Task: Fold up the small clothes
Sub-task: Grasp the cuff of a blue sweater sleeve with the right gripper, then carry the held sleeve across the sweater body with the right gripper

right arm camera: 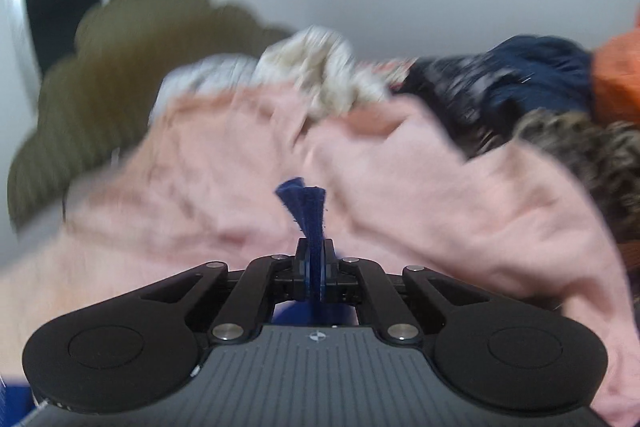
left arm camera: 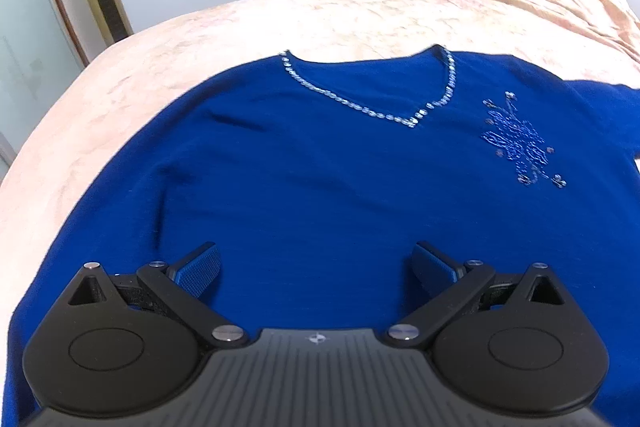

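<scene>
The right hand-held gripper [right arm camera: 314, 267] is pinching a fold of the blue top [left arm camera: 320, 187], which is lying flat on the bed [left arm camera: 120, 75] directly ahead of the wide-open left hand-held gripper [left arm camera: 316, 267].

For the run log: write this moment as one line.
task: fold blue top | left gripper: open over top | right gripper: shut on blue fabric | surface: pink bedspread

1. The left gripper [left arm camera: 316, 265] has a ribbed grey body with a small compass-like mark at 12 o'clock.
2. Black round housings sit at 3 and 9 o'clock.
3. Silver screws pin black linkage arms.
4. The right gripper [right arm camera: 315, 259] looks alike, with blue pads.
</scene>
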The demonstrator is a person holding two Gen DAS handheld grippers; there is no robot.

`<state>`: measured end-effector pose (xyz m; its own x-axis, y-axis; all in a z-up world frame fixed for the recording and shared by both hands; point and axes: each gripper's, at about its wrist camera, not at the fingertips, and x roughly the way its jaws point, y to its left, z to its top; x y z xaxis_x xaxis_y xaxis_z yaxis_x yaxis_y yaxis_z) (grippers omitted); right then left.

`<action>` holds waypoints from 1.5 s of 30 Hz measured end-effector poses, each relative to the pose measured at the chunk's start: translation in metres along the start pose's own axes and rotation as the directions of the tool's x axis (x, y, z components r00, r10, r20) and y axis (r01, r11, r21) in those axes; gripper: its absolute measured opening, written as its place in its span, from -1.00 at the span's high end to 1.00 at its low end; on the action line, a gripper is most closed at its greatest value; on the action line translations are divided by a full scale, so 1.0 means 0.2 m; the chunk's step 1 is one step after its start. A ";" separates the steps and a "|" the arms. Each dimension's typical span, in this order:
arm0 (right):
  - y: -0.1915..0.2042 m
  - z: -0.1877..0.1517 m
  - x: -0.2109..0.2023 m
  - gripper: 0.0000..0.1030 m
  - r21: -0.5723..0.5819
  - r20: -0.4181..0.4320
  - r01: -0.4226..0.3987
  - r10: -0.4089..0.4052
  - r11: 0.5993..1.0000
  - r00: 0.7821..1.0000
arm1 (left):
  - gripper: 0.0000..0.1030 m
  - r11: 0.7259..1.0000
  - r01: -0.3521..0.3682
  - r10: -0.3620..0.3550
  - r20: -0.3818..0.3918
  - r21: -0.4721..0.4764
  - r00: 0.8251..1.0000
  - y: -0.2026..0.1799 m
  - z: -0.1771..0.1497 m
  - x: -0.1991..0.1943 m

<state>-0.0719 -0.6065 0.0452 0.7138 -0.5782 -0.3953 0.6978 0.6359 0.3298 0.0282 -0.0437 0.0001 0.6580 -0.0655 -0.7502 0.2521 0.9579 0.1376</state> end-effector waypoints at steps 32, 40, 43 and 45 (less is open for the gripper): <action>1.40 -0.74 -0.49 0.87 -0.212 -0.308 -0.570 0.500 0.793 0.810 | -1.00 0.994 -0.051 0.049 -0.026 -0.100 0.998 0.28 -0.05 0.02; 1.69 -0.90 -0.58 0.87 -0.185 -0.420 -0.666 0.554 0.723 0.719 | -1.00 0.993 -0.058 0.055 -0.029 -0.101 0.998 0.31 -0.06 0.03; 1.77 -0.96 -0.60 0.86 -0.160 -0.447 -0.689 0.571 0.707 0.689 | -1.00 0.993 -0.059 0.056 -0.030 -0.107 0.998 0.32 -0.07 0.03; 1.81 -0.99 -0.61 0.86 -0.143 -0.462 -0.701 0.579 0.699 0.672 | -1.00 0.992 -0.059 0.055 -0.032 -0.110 0.998 0.33 -0.07 0.03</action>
<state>0.0826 -0.2041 0.0428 0.8556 0.2161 -0.4703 -0.0213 0.9226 0.3851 0.0392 0.0240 -0.0044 0.6476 -0.0032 -0.7620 0.1337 0.9850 0.1095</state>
